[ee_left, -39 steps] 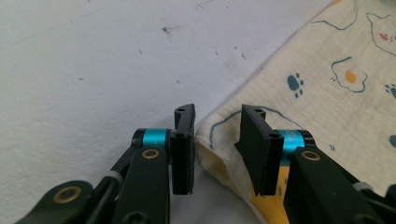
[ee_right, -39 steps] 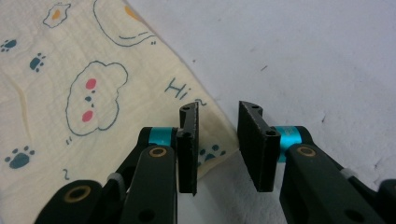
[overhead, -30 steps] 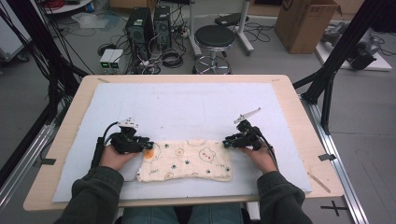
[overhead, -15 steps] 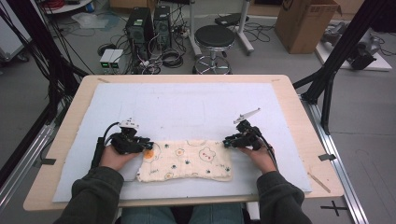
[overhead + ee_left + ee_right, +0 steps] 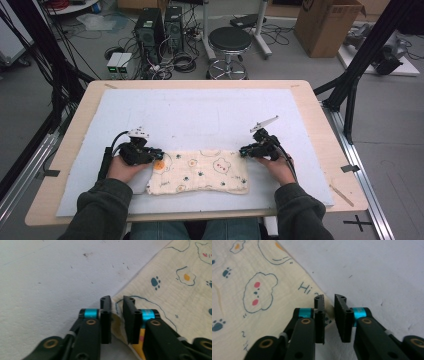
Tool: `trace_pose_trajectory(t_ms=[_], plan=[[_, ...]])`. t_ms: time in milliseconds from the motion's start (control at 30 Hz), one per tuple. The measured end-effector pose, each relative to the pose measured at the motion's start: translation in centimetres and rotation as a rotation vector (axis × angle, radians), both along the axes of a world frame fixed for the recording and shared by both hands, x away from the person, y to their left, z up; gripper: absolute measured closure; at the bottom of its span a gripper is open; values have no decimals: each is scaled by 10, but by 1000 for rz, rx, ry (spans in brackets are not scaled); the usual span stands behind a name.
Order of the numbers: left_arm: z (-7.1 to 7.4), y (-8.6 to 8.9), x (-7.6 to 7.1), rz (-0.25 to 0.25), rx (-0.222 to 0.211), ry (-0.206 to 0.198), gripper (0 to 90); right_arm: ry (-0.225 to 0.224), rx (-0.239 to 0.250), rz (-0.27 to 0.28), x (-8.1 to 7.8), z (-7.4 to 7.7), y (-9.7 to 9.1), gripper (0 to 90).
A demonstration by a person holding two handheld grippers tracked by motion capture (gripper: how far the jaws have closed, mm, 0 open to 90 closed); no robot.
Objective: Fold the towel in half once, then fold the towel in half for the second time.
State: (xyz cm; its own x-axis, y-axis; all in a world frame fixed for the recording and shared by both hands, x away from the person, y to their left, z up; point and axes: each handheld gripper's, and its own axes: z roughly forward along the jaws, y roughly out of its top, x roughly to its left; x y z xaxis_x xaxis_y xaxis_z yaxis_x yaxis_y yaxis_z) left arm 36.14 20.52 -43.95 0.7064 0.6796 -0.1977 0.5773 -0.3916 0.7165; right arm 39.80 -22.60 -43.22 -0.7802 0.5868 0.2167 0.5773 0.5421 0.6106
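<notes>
A cream cotton cloth printed with bears, fried eggs and paw marks [image 5: 200, 172] lies flat near the front edge of the white mat [image 5: 200, 115] on the wooden tabletop [image 5: 320, 115], between the two hands. It looks thin, light and limp, so it should drape and wrinkle rather than hold a shape, and is best taken by its corners. The left gripper [image 5: 117, 302] has just been closing, its narrowed jaws straddling a raised fold at the cloth's far left corner, though a gap remains. The right gripper [image 5: 329, 300] has likewise been closing over the far right corner, the edge between its jaws, not yet pinched.
</notes>
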Motion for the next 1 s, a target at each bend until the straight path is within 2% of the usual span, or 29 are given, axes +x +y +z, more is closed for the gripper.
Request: trace_pose_trajectory(t_ms=[533, 667, 1000], plan=[[0, 1, 0, -9, 2, 5, 808, 14, 14, 3, 1, -1, -1, 837], [1, 0, -1, -8, 0, 1, 837, 14, 19, 7, 1, 0, -1, 852], [4, 3, -2, -19, -25, -7, 863, 26, 39, 13, 2, 0, -3, 860]])
